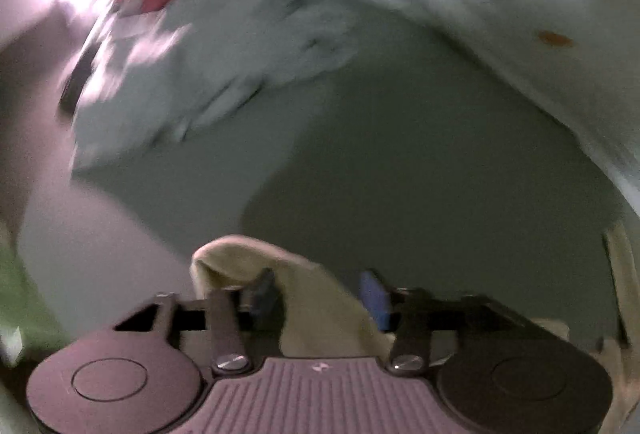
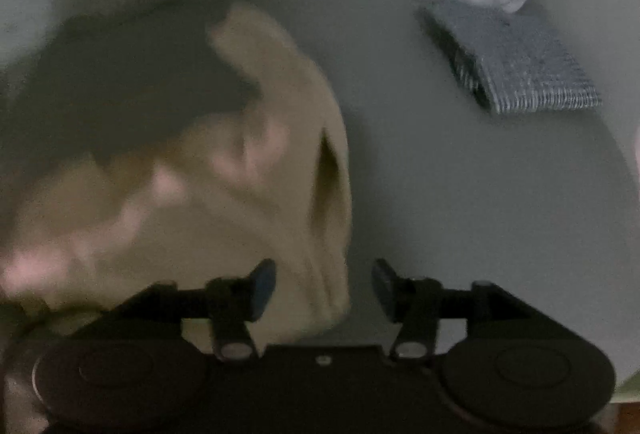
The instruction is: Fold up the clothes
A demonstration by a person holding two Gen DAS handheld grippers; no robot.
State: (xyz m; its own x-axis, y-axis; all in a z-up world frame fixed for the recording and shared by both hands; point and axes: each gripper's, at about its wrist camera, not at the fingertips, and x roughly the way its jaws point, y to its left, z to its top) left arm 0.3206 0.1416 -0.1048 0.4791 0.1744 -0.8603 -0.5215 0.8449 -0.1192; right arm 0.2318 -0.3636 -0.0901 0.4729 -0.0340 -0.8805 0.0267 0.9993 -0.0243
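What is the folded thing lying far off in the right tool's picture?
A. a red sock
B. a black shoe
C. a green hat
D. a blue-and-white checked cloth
D: in the right wrist view a neatly folded blue-and-white checked cloth lies flat on the grey surface, beyond the crumpled cream garment.

No text, label, brand or number can be read in either view. The only sign is a small pale emblem (image 1: pixel 319 367) on the ribbed body of the left gripper (image 1: pixel 320 296), near the bottom of its view. It is too small and blurred to make out.
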